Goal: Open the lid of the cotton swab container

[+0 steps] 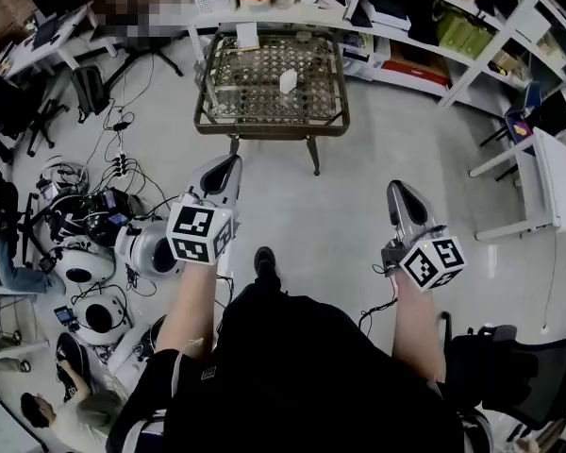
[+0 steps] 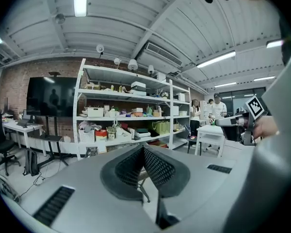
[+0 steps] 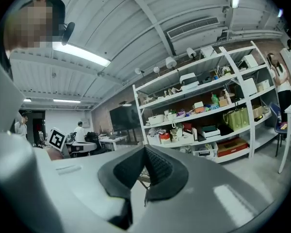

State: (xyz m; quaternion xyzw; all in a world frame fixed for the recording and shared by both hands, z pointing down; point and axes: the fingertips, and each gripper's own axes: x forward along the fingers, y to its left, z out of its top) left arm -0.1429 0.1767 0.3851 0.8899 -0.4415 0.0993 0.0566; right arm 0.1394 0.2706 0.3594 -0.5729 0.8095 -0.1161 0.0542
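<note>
The left gripper [image 1: 227,163] and the right gripper [image 1: 399,190] are both being held clenched on nothing, with their jaws pressing together. They are pointing out over the floor [image 1: 358,215], well short of the mesh-topped table [image 1: 206,119]. A small white container [image 1: 289,81] is standing upright on that table's top, well apart from both grippers, and any print on it is showing too small to read. The marker cube [image 1: 202,233] on the left gripper is displaying black-and-white square patterns, not lettering.

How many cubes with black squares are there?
2. One cube sits on the left gripper, the other cube on the right gripper. None look hidden.
</note>
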